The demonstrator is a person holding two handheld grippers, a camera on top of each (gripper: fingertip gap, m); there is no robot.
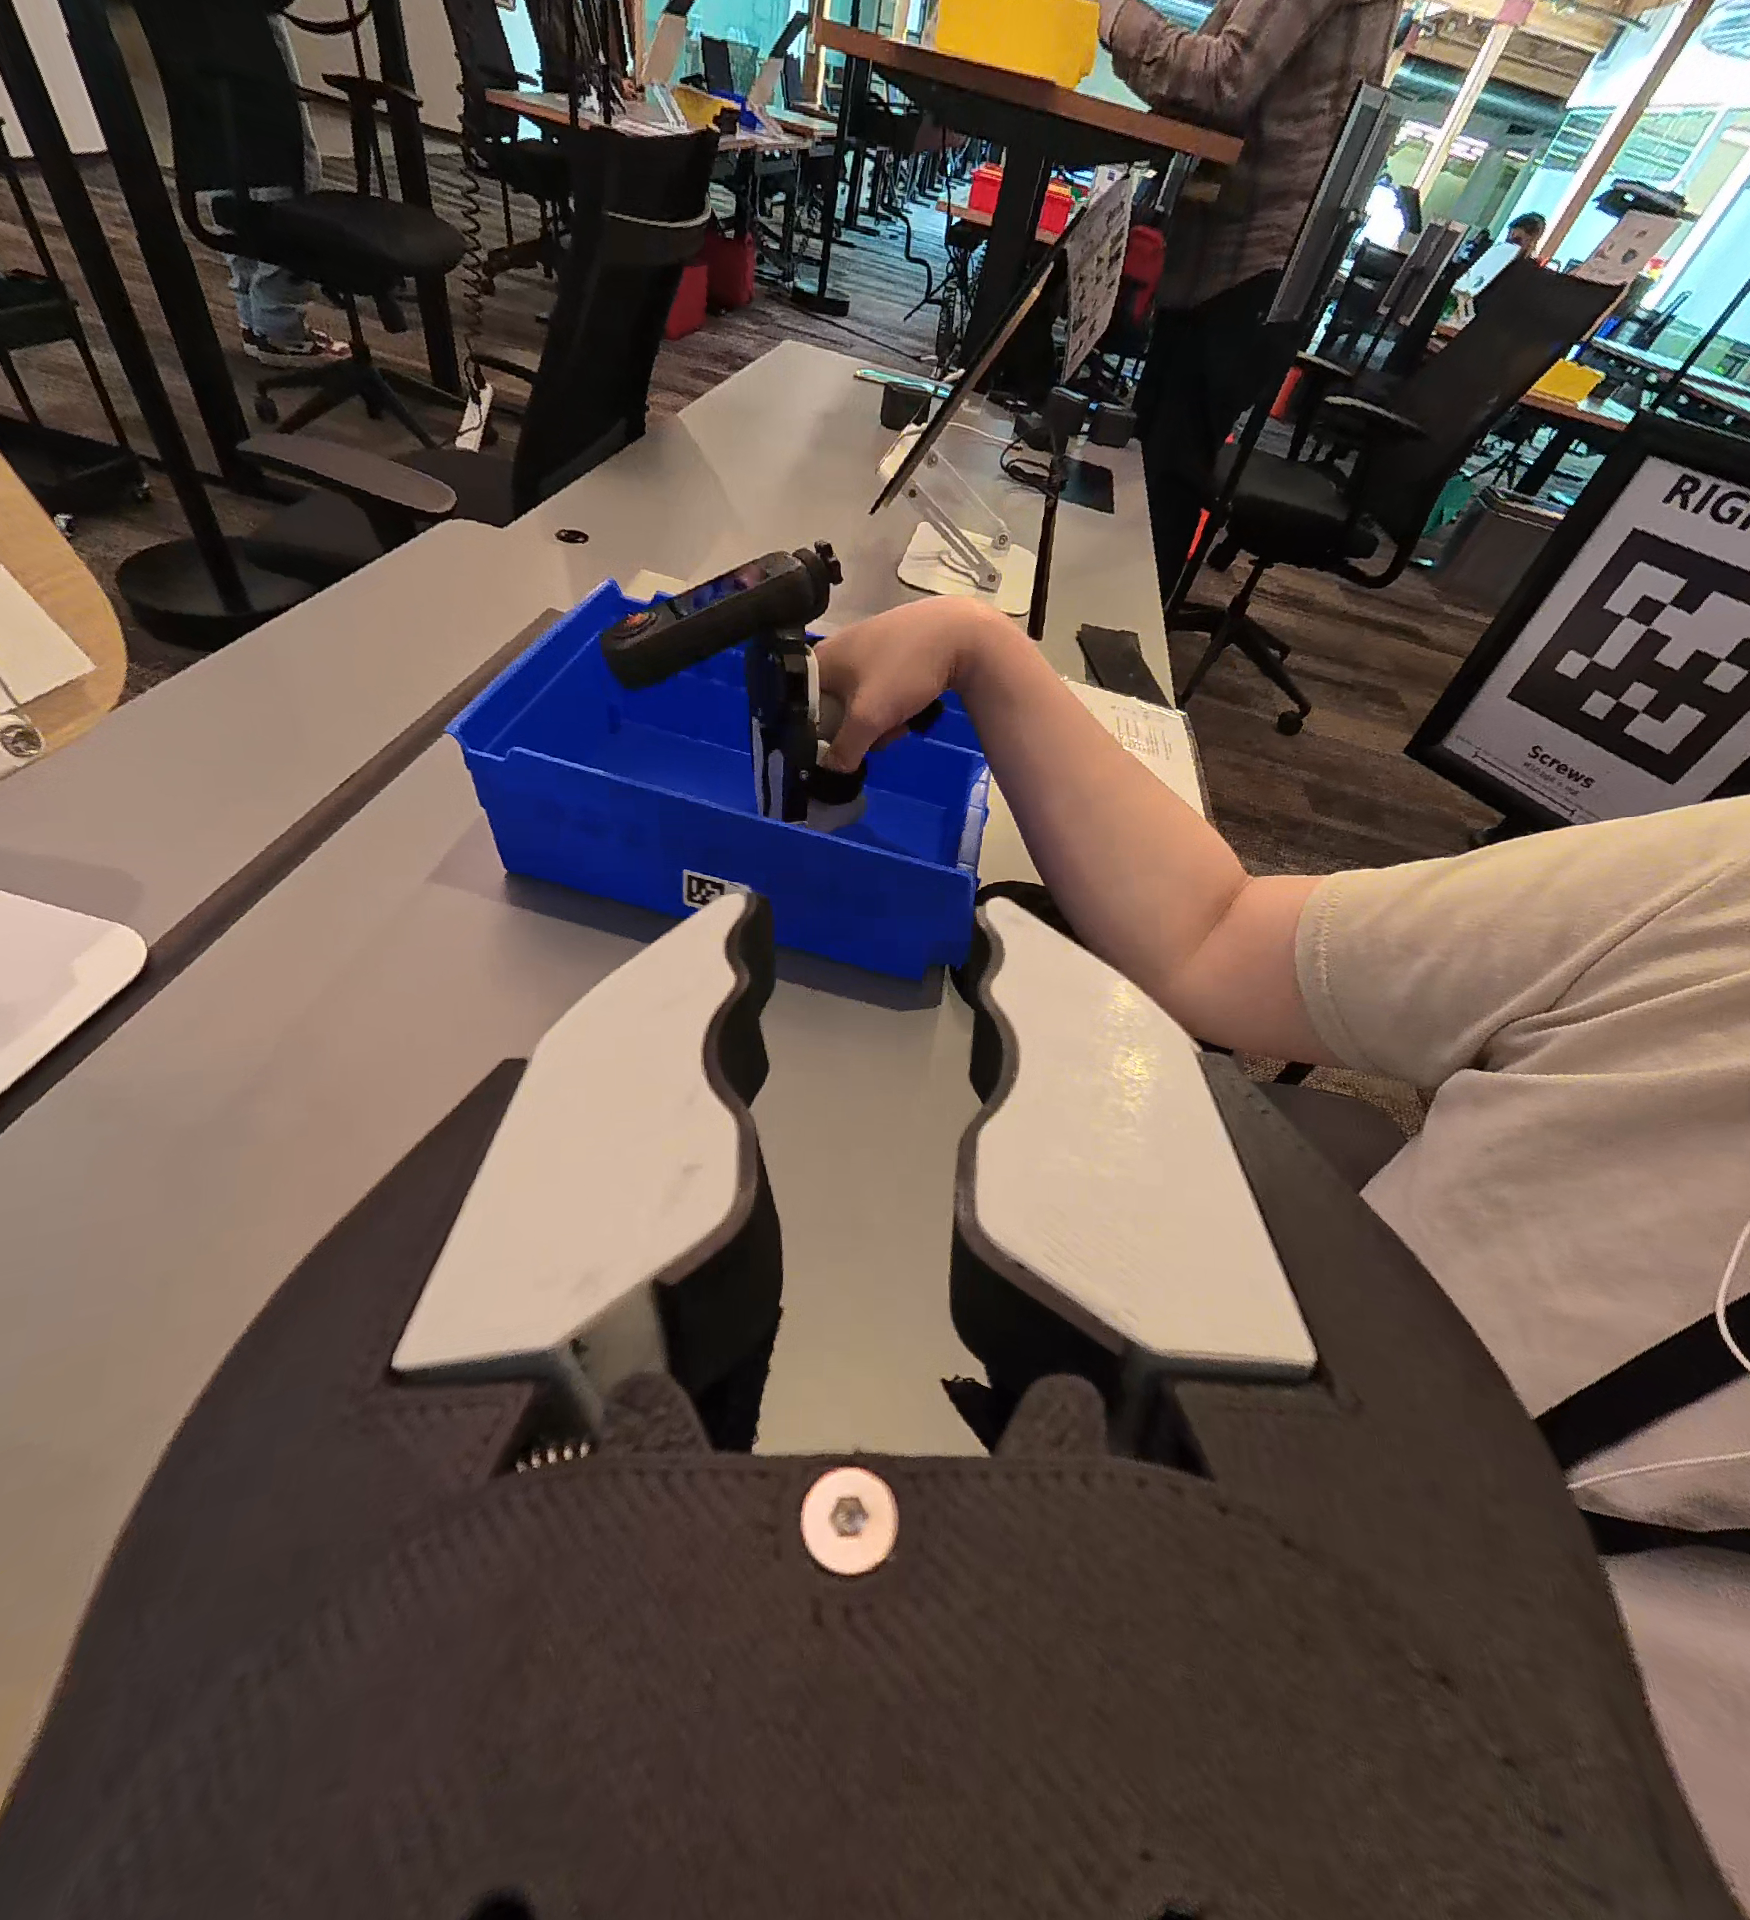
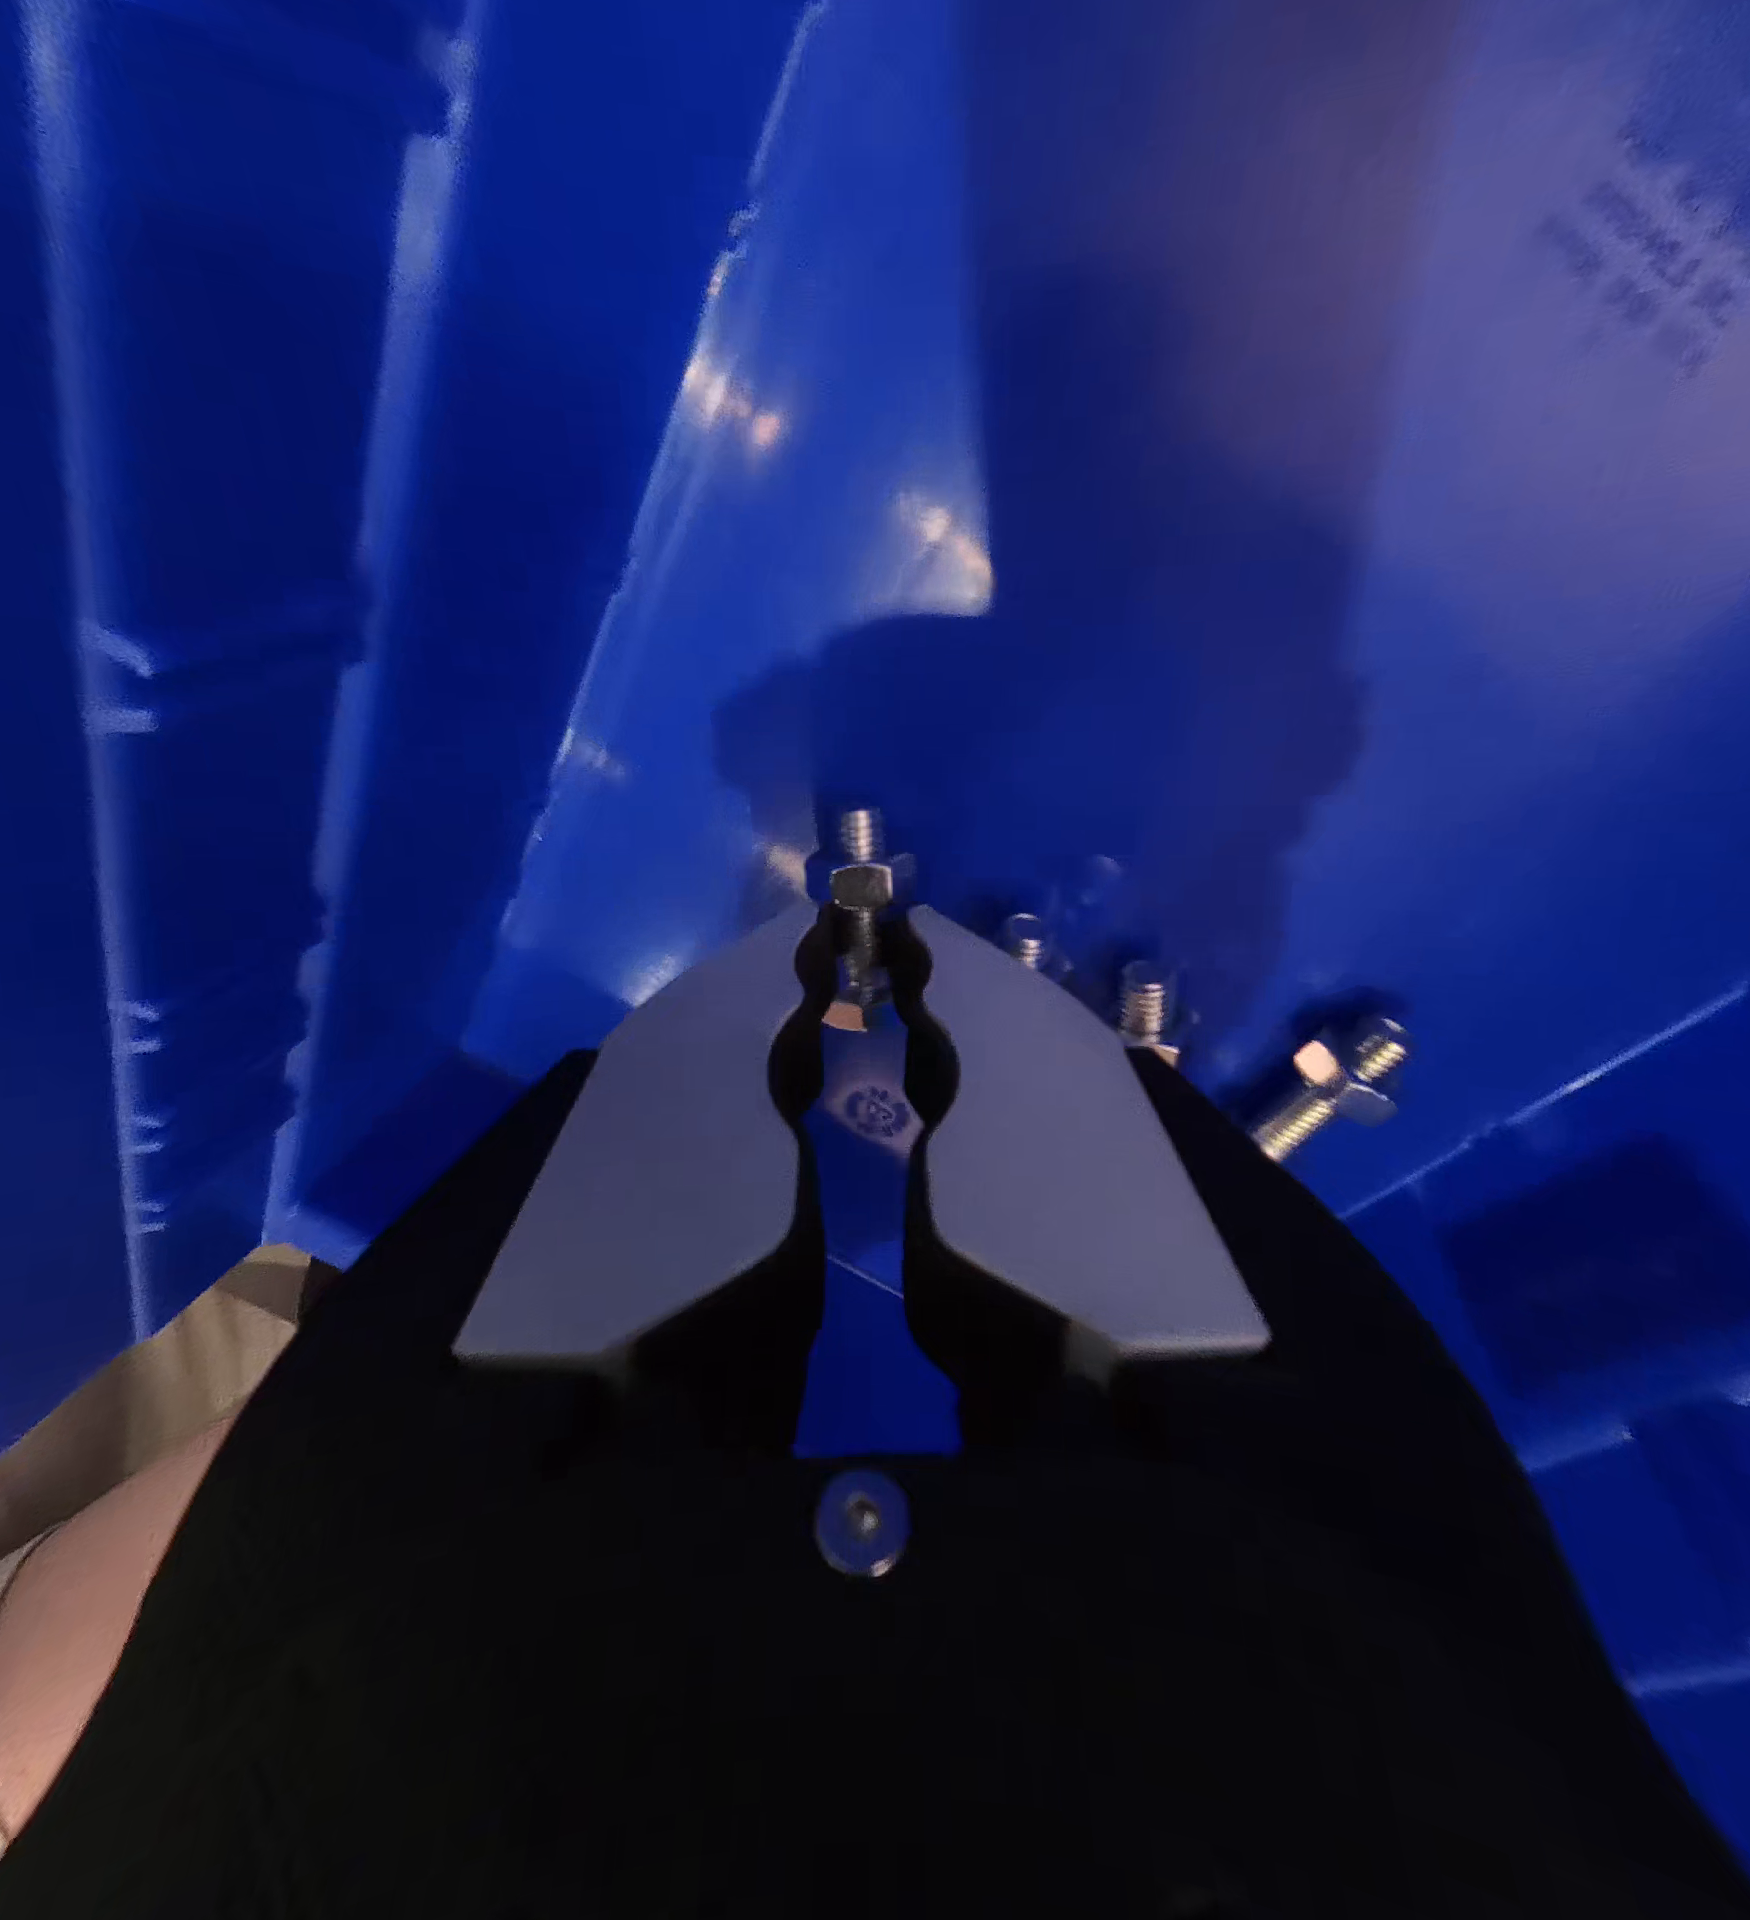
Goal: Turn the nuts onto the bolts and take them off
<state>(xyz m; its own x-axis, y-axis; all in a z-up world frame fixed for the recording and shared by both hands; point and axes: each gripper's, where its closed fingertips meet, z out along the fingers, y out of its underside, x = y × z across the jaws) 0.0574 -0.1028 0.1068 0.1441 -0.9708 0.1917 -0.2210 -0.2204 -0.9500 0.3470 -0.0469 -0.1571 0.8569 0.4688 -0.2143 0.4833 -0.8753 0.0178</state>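
The right gripper (image 2: 858, 935) reaches down into the blue bin (image 1: 746, 873), its fingers clamped on a bolt (image 2: 858, 951) whose nut (image 2: 860, 883) sits just past the tips. More bolts (image 2: 1328, 1081) lie near the bin's inner wall, close on the right. The left gripper (image 1: 866, 935) hovers over the grey table (image 1: 227, 1091) near the bin's front wall, jaws apart and empty. A small coded sticker (image 1: 710, 890) marks that wall; a framed marker sign (image 1: 1660, 644) stands beyond the table's right edge.
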